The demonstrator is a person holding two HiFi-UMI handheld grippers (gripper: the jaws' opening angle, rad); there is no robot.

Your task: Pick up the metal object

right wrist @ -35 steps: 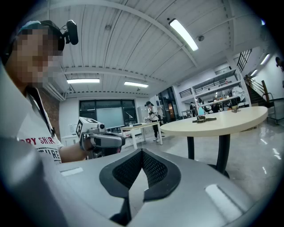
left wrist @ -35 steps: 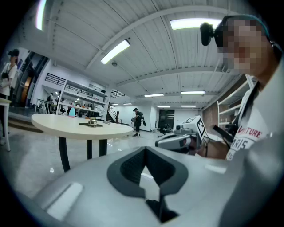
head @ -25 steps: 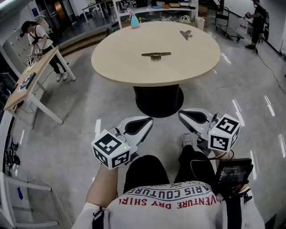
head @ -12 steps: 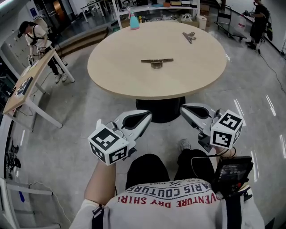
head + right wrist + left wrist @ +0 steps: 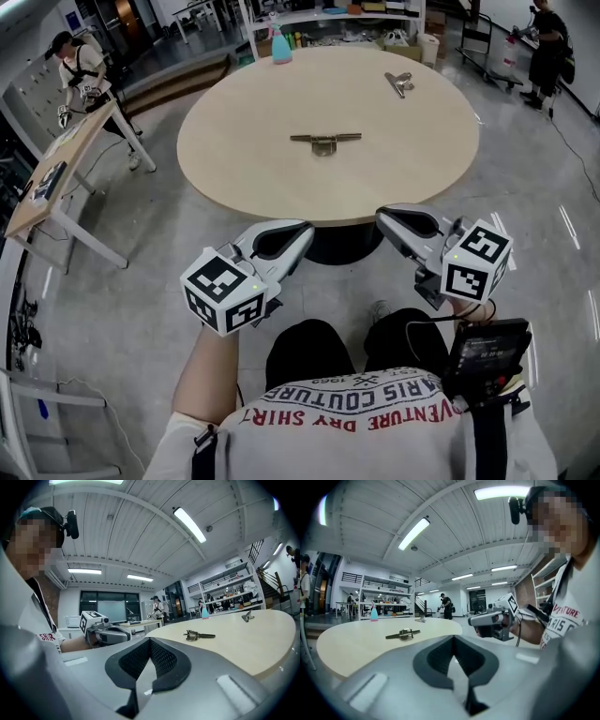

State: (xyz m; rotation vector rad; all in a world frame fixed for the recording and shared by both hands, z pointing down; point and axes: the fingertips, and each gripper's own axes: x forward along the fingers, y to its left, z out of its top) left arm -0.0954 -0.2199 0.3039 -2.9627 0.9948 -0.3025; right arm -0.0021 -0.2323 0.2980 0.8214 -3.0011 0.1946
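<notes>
The metal object point(image 5: 324, 141), a thin dark bar with a small block at its middle, lies flat near the centre of the round beige table point(image 5: 225, 178). It also shows in the left gripper view point(image 5: 404, 634) and the right gripper view point(image 5: 198, 635). My left gripper point(image 5: 305, 231) hovers just short of the table's near edge, shut and empty. My right gripper point(image 5: 382, 217) is level with it on the right, also shut with nothing in it. Both are well short of the object. In their own views the jaws point(image 5: 453, 639) point(image 5: 150, 641) meet along a closed seam.
A metal clip point(image 5: 398, 82) lies at the table's far right and a blue spray bottle point(image 5: 282, 45) stands at its far edge. A long desk point(image 5: 56, 169) with a person point(image 5: 80, 66) beside it is at the left. Another person point(image 5: 544, 47) stands at the far right.
The table has come nearer. Both grippers have moved forward from over the floor to its near edge. They stay shut.
</notes>
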